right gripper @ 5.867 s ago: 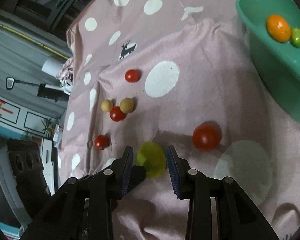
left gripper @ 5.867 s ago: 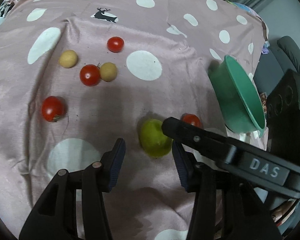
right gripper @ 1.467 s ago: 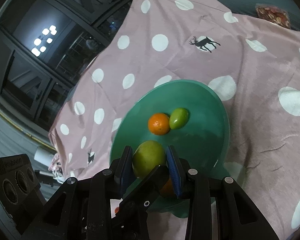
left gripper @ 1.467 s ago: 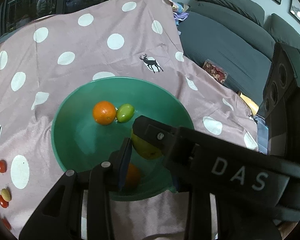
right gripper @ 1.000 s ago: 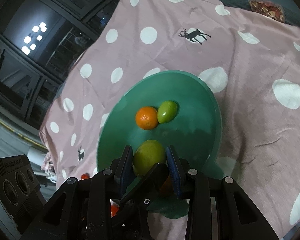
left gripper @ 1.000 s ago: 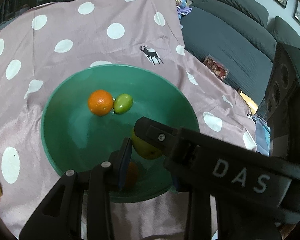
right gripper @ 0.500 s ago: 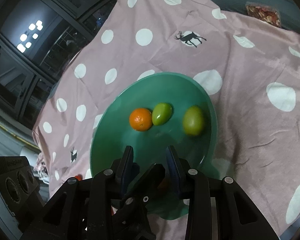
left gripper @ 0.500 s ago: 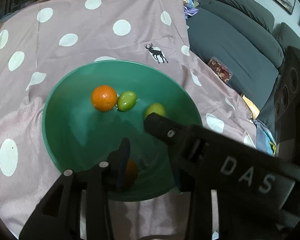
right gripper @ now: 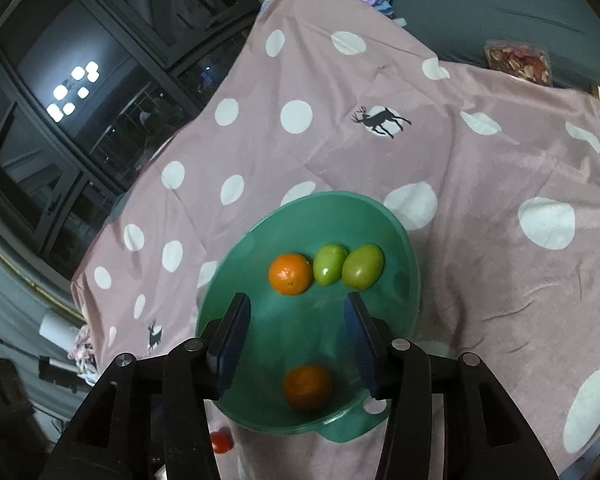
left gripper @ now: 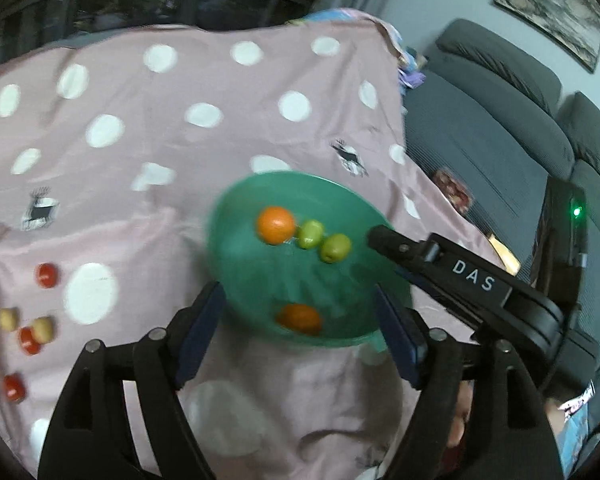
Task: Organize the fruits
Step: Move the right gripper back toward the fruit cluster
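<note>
pink dotted cloth carries green bowl gathering citrus; both tongs, left gripper and right gripper, are spreading, empty; tomatoes wait near its left edge.

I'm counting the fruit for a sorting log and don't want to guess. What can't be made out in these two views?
- Left wrist view: the red fruits and yellowish fruits on the cloth are blurred; kind unclear.
- Right wrist view: the right gripper hides all but one red fruit.
- Both views: the near orange lies low behind the bowl wall; its underside is unseen.
- Left wrist view: the right gripper's fingers cover the bowl's right rim.
</note>
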`<state>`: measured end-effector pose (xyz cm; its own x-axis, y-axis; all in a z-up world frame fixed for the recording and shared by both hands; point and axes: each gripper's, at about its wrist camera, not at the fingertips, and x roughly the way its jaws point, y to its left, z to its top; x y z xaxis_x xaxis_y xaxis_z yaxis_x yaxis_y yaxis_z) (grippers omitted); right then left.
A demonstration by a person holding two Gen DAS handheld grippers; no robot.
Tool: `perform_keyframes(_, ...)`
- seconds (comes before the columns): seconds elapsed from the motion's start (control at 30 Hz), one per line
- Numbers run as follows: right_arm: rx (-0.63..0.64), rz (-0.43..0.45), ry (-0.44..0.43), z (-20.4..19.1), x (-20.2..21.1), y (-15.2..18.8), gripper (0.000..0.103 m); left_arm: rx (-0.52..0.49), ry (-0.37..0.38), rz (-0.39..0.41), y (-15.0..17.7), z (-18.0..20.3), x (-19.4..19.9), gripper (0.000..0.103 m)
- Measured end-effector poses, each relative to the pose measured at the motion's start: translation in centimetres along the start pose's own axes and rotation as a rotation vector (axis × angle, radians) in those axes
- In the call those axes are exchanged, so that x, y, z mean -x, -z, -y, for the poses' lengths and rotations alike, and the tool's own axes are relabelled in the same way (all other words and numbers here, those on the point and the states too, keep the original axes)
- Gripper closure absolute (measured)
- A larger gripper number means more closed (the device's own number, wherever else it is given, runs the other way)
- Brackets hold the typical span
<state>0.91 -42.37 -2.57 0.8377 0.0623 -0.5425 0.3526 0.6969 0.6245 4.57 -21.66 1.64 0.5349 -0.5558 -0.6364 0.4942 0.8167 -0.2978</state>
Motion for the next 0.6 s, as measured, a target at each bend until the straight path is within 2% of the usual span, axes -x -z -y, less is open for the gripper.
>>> perform_keyframes(0.1, 0.031, 0.020, 0.017, -0.6, 0.3, 0.2, 0.050, 0.043, -0.045, 0.029, 0.1, -2.0, 2.3, 0.022)
perform_keyframes(0.27, 0.087, 0.058, 0.015, -2.1, 0.7, 1.2, 0.040, 0.119, -0.170, 0.089, 0.6, -6.1, 6.7, 0.019)
perform_keyframes(0.33, 0.117, 0.070, 0.001, -3.0, 0.7, 1.7, 0.039, 0.146, -0.217, 0.103, 1.0, -7.9, 8.1, 0.017)
perform_keyframes(0.43, 0.173, 0.075, -0.062, -4.4, 0.5, 3.2, 0.039, 0.186, -0.289, 0.110, 2.3, -11.2, 9.6, 0.017)
perform_keyframes(0.5, 0.221, 0.065, -0.161, -5.7, 0.2, 4.4, 0.039, 0.220, -0.328, 0.112, 3.4, -13.3, 10.2, 0.017)
perform_keyframes(0.6, 0.313, 0.067, -0.199, -7.5, -0.2, 5.9, 0.039, 0.261, -0.392, 0.102, 4.4, -16.1, 10.2, 0.017)
